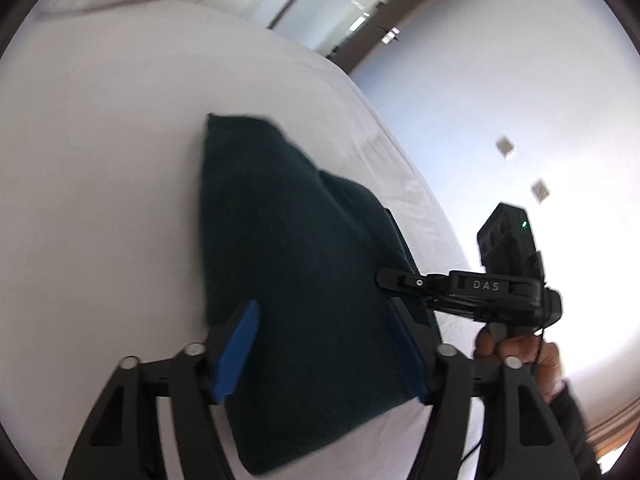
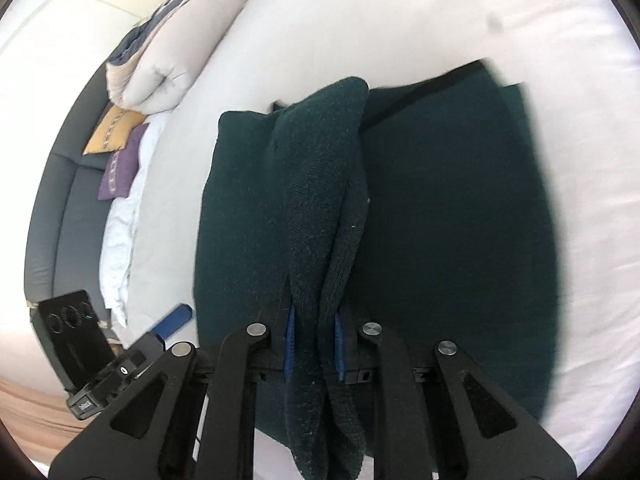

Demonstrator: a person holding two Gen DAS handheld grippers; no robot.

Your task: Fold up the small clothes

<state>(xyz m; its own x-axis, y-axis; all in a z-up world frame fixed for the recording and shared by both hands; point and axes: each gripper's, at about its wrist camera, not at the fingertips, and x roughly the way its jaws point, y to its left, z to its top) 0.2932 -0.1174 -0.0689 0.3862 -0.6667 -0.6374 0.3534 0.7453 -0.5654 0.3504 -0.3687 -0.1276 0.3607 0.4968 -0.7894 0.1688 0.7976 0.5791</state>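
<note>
A dark green knitted garment (image 1: 288, 264) lies on the white bed (image 1: 100, 184), partly folded, with one ridge of it raised. In the right wrist view my right gripper (image 2: 315, 344) is shut on a doubled fold of the garment (image 2: 320, 200), and the blue pads press it from both sides. The same gripper (image 1: 382, 278) shows in the left wrist view at the garment's right edge, held by a hand (image 1: 520, 354). My left gripper (image 1: 322, 354) hangs open over the near part of the garment with nothing pinched. One of its blue pads (image 2: 172, 320) shows beside the garment's left edge.
The bed edge (image 1: 420, 208) runs close along the garment's right side, with floor beyond. A folded duvet (image 2: 160, 60), a yellow cushion (image 2: 114, 132) and a purple cushion (image 2: 120, 168) lie by a grey padded headboard (image 2: 52, 220).
</note>
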